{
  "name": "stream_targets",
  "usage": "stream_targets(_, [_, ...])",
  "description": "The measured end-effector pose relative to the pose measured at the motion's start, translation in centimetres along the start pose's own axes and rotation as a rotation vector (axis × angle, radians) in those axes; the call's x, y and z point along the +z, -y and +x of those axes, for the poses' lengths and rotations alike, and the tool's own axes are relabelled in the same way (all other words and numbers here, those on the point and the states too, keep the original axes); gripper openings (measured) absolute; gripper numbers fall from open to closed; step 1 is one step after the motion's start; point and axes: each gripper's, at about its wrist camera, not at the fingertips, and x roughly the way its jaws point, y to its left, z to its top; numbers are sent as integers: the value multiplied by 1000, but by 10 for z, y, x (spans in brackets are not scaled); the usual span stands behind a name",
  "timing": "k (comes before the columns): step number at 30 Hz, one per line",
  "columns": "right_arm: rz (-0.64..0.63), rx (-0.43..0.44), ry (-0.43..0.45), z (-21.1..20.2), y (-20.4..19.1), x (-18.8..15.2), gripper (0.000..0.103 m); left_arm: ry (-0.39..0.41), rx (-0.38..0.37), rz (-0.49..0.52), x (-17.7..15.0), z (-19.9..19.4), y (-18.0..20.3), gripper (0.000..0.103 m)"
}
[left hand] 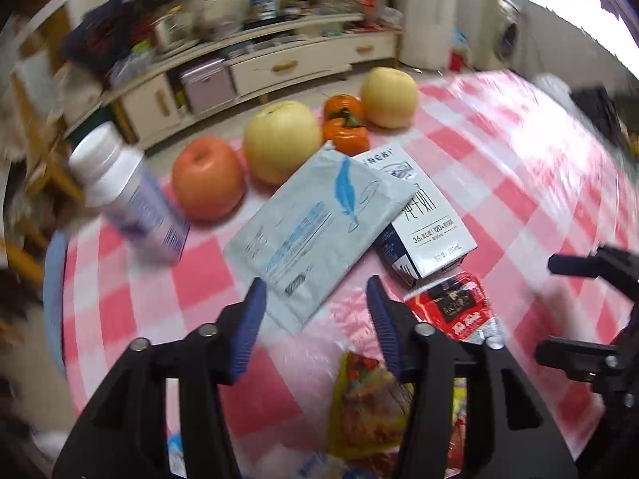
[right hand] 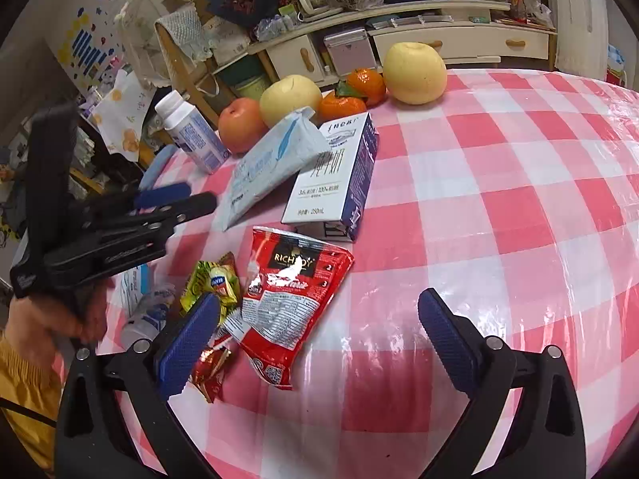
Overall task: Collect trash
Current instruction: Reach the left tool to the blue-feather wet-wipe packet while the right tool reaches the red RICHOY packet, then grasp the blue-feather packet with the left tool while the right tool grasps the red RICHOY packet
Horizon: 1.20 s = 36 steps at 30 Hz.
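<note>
On the pink-and-white checked tablecloth (right hand: 499, 207):

- Pale yellow round pears: two, one large (right hand: 414, 72), one behind the packet (right hand: 288, 97).
- Red-orange apple (right hand: 241, 124): one.
- Small orange mandarins with green leaves: two (right hand: 365, 84) (right hand: 339, 107).
- White plastic bottle with blue label (right hand: 191, 137): one upright.
- White and navy milk carton (right hand: 335, 181): one.
- Pale grey-blue tissue packet with feather print (right hand: 271, 159): one.
- Red foil snack pouch (right hand: 291, 303): one.
- Yellow-green crinkled wrapper (right hand: 213, 283): one.
- Small red crumpled wrapper (right hand: 209, 367): one.
- Clear crushed bottle lying at the table edge (right hand: 145, 315): one; its details are unclear.
</note>
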Motion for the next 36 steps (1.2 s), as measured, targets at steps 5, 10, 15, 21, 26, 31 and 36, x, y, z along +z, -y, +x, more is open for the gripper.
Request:
stream_targets(5, [-7,10,-13,0,-1,-4,98,-32,43,146,18,35,9,67])
stream_targets(10, [-21,23,-28,2,-1,-6,98,-41,51,254,31,55,10,82])
stream_targets(15, [-21,45,-49,6,0,-7,98,-71,72,340,37,74,12,84])
stream_targets(21, [-41,64,-57,8,-4,-8,98,-44,12,230,42,86,-3,88])
stream_targets(26, [-54,68,-54,13,-7,-8,98,-11,-19,116,34,85,-12,63])
stream_targets(31, [-47,67,-22,17,-7,-5,96,24,2,20,26,77,-18,42])
stream_targets(36, [-74,63,-45,30,-13,-5,76,40,1,-43,15,64,-19,32])
